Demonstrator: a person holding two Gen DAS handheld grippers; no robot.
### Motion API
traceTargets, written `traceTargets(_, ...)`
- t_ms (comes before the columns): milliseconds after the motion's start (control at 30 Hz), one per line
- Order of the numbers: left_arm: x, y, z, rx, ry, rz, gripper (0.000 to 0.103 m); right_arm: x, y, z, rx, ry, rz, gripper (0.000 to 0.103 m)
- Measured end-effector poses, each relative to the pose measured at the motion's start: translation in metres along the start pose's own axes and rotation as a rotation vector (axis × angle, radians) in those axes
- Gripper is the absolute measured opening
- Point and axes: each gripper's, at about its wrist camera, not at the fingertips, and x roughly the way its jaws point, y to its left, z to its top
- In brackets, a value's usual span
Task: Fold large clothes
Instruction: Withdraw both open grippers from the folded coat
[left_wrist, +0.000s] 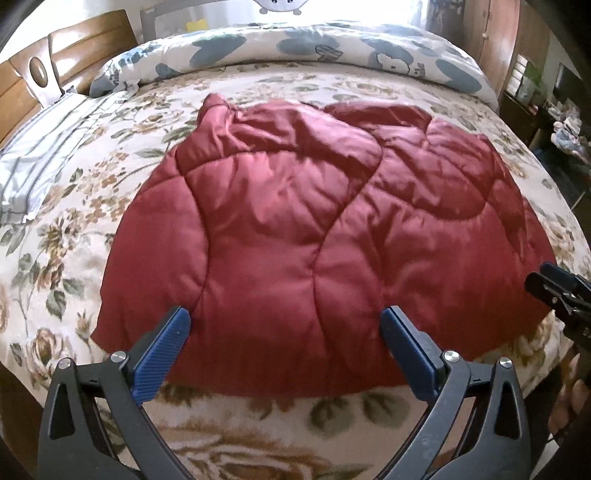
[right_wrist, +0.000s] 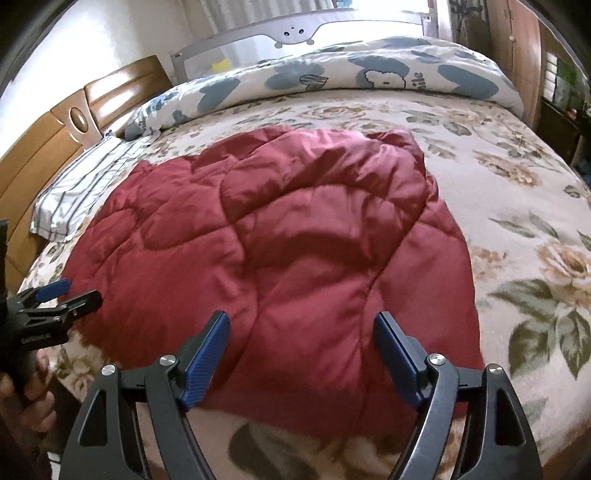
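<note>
Hovering at bottom of frame, left tool and right tool are both spread wide, released, gripping nothing. Red quilted jacket lies mid-frame, spread on the floral bed cover. Striped pillow at left, patterned duvet along top, wooden headboard upper left.

red quilted jacket, apparently folded, floral bedspread
</note>
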Motion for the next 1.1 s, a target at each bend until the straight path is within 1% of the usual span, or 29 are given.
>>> traceTargets(233,-0.003,0.006,-0.007,-0.008,0.004,-0.008,0.103,-0.007,0.006,-0.01,0.001,0.013,0.007,0.081)
traceTargets(400,-0.017,0.008,-0.018,-0.002,0.013,-0.036,0.103,-0.026,0.013,-0.01,-0.007,-0.01,0.03,0.081)
traceTargets(467,-0.023,0.008,-0.024,0.004,0.02,-0.034,0.103,-0.033,0.018,-0.013,-0.012,-0.01,0.041,0.082)
traceTargets(533,-0.031,0.007,-0.031,0.011,0.022,-0.029,0.103,-0.039,0.021,-0.018,-0.012,0.002,0.049,0.089)
traceTargets(633,-0.045,0.003,-0.039,0.023,0.019,-0.02,0.103,-0.043,0.026,-0.027,-0.01,0.029,0.066,0.092)
traceTargets(700,-0.053,-0.001,-0.042,0.037,0.024,0.007,0.103,-0.045,0.031,-0.033,-0.014,0.052,0.074,0.092)
traceTargets(800,-0.062,-0.006,-0.042,0.069,0.037,0.037,0.103,-0.049,0.038,-0.038,-0.023,0.087,0.089,0.093)
traceTargets(867,-0.07,-0.006,-0.04,0.081,0.033,0.049,0.103,-0.054,0.041,-0.039,-0.03,0.091,0.093,0.097)
traceTargets(900,-0.073,-0.005,-0.037,0.078,0.03,0.048,0.103,-0.057,0.042,-0.038,-0.033,0.088,0.096,0.101)
traceTargets(933,-0.076,-0.003,-0.035,0.073,0.024,0.043,0.103,-0.06,0.043,-0.038,-0.033,0.085,0.098,0.102)
traceTargets(1100,-0.079,0.001,-0.018,0.047,-0.001,0.036,0.103,-0.069,0.042,-0.023,-0.018,0.058,0.099,0.102)
